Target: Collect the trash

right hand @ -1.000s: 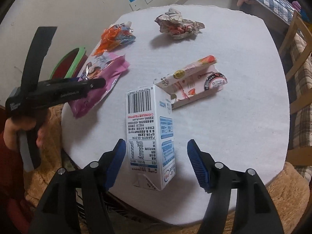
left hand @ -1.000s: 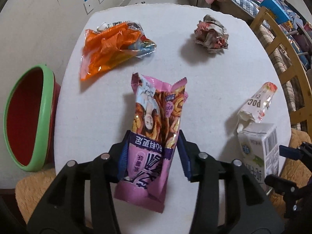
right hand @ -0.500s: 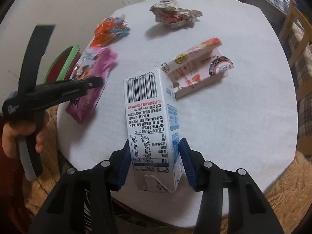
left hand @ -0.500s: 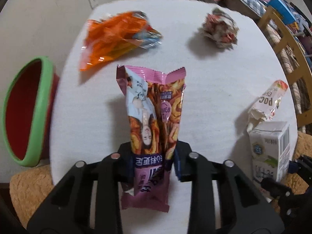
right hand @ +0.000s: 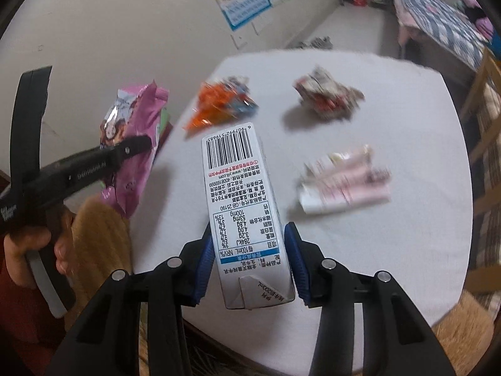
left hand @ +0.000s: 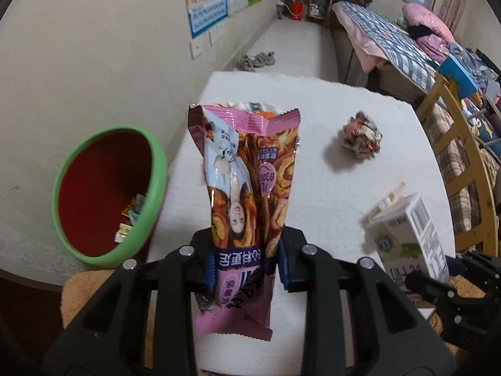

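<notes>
The left hand-held gripper (left hand: 247,264) pinches a pink wrapper (left hand: 247,188) above the white counter (left hand: 328,194); the right hand-held gripper (right hand: 249,263) clamps a carton (right hand: 242,206). A green-rimmed bin (left hand: 106,194) stands beside the counter, a bed (left hand: 391,40) beyond

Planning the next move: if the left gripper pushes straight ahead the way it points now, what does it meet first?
Likely nothing soon. The left gripper, shut on the pink snack bag, points out over the white table, not at the green-rimmed bin to its left. Beyond the bag's top, only the table's far edge and floor show; depth is uncertain.
</notes>
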`<state>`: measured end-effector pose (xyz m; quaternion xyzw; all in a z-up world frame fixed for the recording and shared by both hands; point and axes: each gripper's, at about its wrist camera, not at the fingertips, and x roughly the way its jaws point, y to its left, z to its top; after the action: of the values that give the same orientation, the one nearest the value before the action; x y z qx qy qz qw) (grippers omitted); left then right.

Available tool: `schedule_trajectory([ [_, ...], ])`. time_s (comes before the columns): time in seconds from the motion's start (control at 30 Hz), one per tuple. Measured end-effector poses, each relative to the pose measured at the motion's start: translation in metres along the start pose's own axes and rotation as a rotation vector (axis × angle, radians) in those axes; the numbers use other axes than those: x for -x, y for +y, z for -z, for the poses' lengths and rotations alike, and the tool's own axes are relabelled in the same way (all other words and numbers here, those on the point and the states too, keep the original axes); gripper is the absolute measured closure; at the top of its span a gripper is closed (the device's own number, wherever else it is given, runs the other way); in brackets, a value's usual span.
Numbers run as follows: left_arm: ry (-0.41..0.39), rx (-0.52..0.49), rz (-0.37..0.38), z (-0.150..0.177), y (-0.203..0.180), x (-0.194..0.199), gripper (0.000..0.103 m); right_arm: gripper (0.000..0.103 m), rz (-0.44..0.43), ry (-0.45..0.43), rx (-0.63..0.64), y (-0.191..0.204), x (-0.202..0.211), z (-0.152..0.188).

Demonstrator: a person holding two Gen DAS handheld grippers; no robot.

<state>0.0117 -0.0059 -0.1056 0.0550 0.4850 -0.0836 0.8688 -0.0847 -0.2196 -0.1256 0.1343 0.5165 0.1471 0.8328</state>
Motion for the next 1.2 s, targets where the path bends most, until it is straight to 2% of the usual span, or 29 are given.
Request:
schedule_trajectory([
  [0.27, -0.039, 0.042, -0.018, -0.001, 0.019, 0.024, 0.074, 0.061, -0.036, -0.052, 0.039, 0.026, 0.003, -0.031],
  [0.57, -0.086, 0.066, -0.027, -0.006, 0.033, 0.038, 0.074, 0.06, -0.057, -0.06, 0.072, 0.044, 0.001, -0.045],
  [1.2, -0.061, 0.089, -0.045, 0.007, 0.054, 0.028, 0.074, 0.06, -0.067, -0.052, 0.128, 0.073, -0.01, -0.05],
])
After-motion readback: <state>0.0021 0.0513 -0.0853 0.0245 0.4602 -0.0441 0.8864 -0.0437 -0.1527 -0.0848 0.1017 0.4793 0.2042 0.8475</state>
